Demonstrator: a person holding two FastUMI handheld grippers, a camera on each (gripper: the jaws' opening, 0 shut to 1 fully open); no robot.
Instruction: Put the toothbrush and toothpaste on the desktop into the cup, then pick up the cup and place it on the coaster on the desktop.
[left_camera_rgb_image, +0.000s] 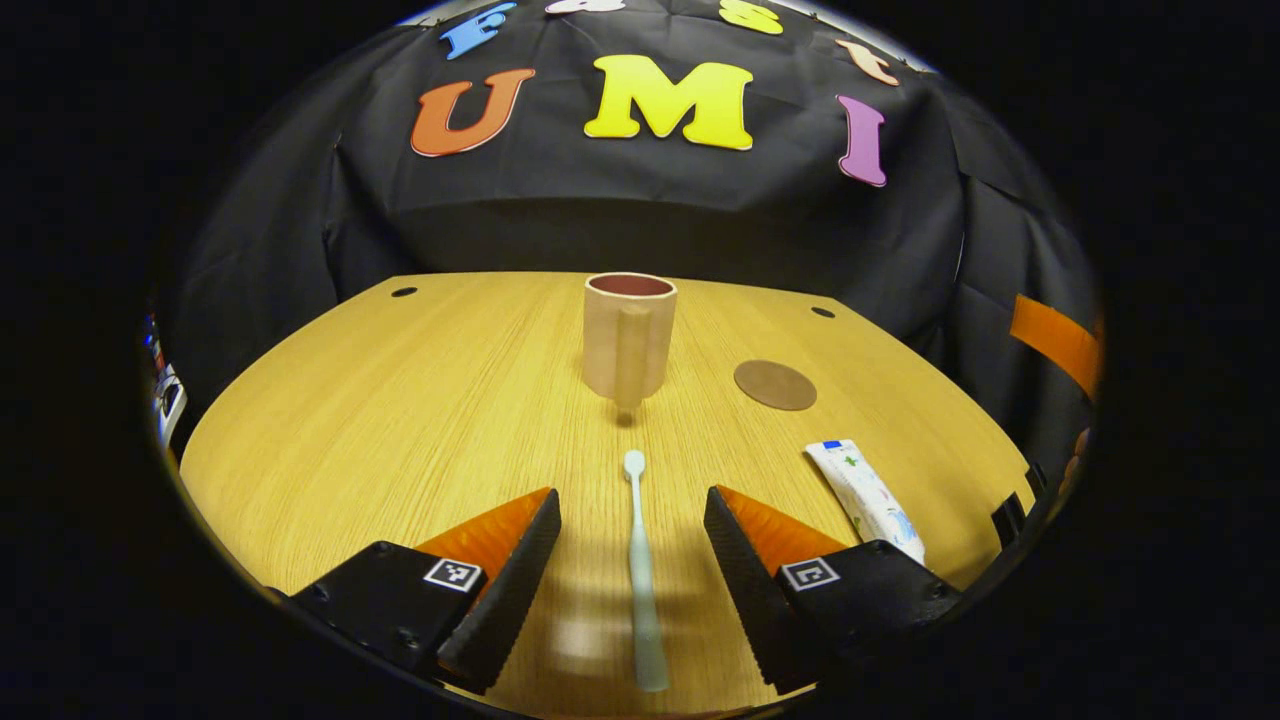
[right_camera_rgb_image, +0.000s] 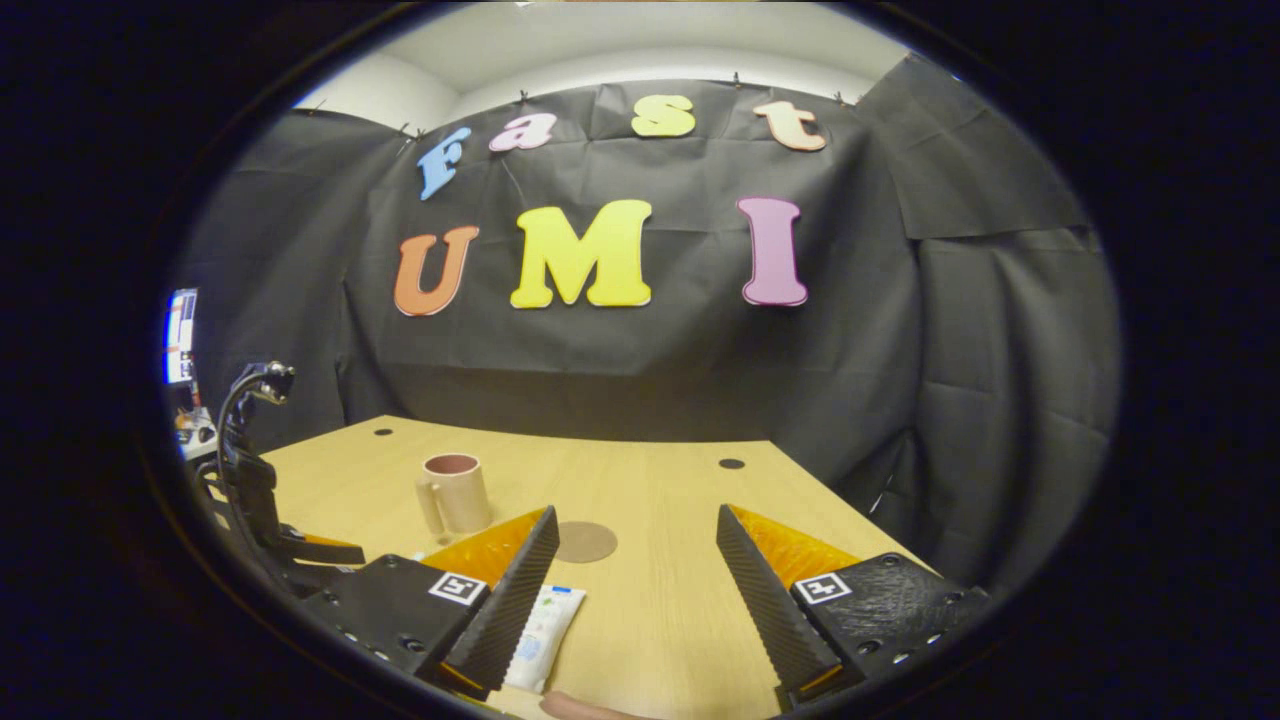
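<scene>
- In the left gripper view the left gripper sits at the bottom of the frame, its fingers spread wide with nothing between them pressed or held.
- The toothbrush lies flat on the desk in the gap between those fingers, touching neither. Its long axis runs almost straight up the frame: the brush head is at the upper end, pointing toward the cup, and the handle end is at the lower edge of the frame.
- The cup stands upright in the centre of the frame, above the brush head and apart from it, with its handle turned toward the camera.
- The coaster, a flat brown disc, lies right of the cup, near it but not touching.
- The toothpaste lies flat at the lower right of the frame, its long axis slanting from upper left to lower right; its lower end passes behind the right-hand finger.
- In the right gripper view the right gripper is at the bottom of the frame, above the desk, its fingers wide apart and holding nothing.
- There the toothpaste shows at the lower centre-left, partly hidden by the left-hand finger, long axis close to vertical and leaning right.
- The cup stands left of centre, handle to its left, and the coaster lies just to its lower right.
- The other gripper shows at the far left edge of that frame.
</scene>
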